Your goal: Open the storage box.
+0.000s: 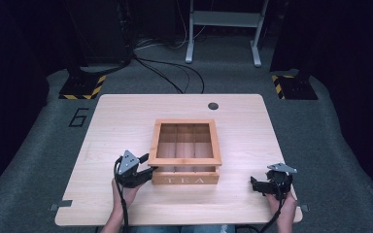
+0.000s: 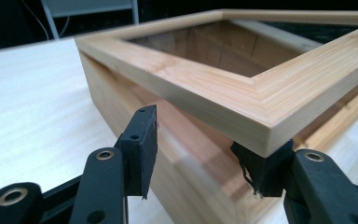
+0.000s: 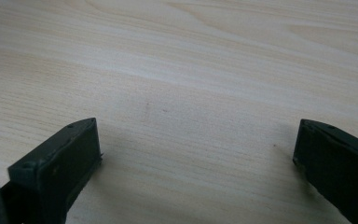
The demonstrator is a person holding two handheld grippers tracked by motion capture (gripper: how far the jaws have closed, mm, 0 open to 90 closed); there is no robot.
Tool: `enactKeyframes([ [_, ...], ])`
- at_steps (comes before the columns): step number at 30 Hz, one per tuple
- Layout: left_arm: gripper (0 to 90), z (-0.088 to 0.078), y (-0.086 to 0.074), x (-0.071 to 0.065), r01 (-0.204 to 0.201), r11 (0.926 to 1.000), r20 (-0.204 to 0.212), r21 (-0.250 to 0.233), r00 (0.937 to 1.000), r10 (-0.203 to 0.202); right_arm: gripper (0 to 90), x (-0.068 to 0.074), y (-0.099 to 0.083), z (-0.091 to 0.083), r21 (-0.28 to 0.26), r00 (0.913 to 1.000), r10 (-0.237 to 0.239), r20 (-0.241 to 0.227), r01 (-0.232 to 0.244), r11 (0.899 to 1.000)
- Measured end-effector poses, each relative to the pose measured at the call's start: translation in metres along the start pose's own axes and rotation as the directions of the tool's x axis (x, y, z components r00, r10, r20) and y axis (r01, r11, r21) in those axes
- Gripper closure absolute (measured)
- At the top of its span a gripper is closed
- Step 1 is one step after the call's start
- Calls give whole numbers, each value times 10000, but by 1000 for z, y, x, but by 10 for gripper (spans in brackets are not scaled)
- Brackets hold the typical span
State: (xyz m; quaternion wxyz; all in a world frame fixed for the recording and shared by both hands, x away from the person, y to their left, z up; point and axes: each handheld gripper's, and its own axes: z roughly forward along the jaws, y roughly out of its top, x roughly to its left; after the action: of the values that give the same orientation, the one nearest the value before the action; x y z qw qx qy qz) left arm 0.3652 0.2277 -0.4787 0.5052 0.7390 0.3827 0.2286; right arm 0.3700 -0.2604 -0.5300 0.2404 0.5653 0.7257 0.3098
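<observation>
A wooden tea box (image 1: 185,178) stands at the middle of the light wooden table (image 1: 121,114) in the high view, the word TEA on its front wall. Its framed lid (image 1: 184,161) is lifted a little at the front, so that a gap shows between the lid's front rail and the box below; through the frame the inner dividers are visible. The left gripper (image 1: 144,164) sits at the lower left of the box, at the lid's front left corner, held by a hand (image 1: 126,193) that comes in from the bottom edge. In the left gripper view, this gripper (image 2: 200,154) has its jaws apart around that corner: the right pad is tucked under the lid's corner and appears to touch it, while the left pad stands clear of the wood. The right gripper (image 1: 255,184) rests at the lower right of the high view, well apart from the box. In the right gripper view its jaws (image 3: 196,154) stand wide apart over bare table.
</observation>
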Motion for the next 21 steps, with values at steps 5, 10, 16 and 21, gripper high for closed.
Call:
enactKeyframes([
  [5,480,5,-11,2,226,9994,286,259,9993,-233,0,0,0,0,4,10000,-6,3,6,10000],
  [10,474,4,-12,4,298,9991,455,294,9985,-311,0,0,0,0,15,10000,-22,-4,22,10000],
  [16,425,-2,-11,7,509,9981,855,340,9949,-537,0,0,0,0,18,10000,-24,-4,24,10000],
  [21,285,-4,-12,5,372,9948,1195,952,9916,-485,0,0,0,0,20,10000,-19,-4,19,10000],
])
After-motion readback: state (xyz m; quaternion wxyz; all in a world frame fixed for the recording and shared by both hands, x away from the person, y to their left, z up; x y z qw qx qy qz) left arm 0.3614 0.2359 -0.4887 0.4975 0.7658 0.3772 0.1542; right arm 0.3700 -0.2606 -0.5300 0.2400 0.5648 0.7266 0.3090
